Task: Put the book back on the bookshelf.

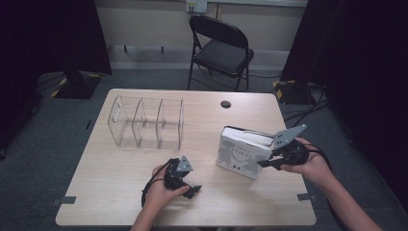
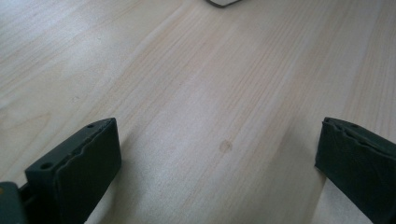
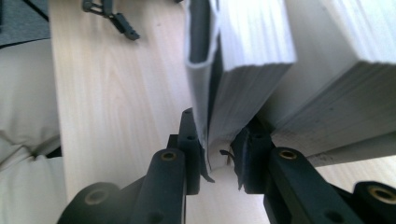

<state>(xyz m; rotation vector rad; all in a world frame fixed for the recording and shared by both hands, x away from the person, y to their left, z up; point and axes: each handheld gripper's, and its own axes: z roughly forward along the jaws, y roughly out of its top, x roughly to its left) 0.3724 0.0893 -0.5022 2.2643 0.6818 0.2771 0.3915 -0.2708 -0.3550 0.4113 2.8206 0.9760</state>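
Note:
A white book (image 1: 239,155) with grey figures on its cover stands tilted on the wooden table (image 1: 207,120), right of centre. My right gripper (image 1: 263,163) is shut on its near lower corner. In the right gripper view the jaws of my right gripper (image 3: 217,140) pinch the cover and a block of pages of the book (image 3: 243,46); a second thick block of white pages (image 3: 336,84) leans beside it on the right. My left gripper (image 1: 192,189) rests near the table's front edge, open. Bare wood lies between the jaws of my left gripper (image 2: 217,154).
A clear plastic organiser (image 1: 146,122) with three compartments stands at the back left of the table. A round cable hole (image 1: 225,104) sits near the far edge. A black folding chair (image 1: 220,48) stands beyond the table. Left gripper (image 3: 112,18) shows far off.

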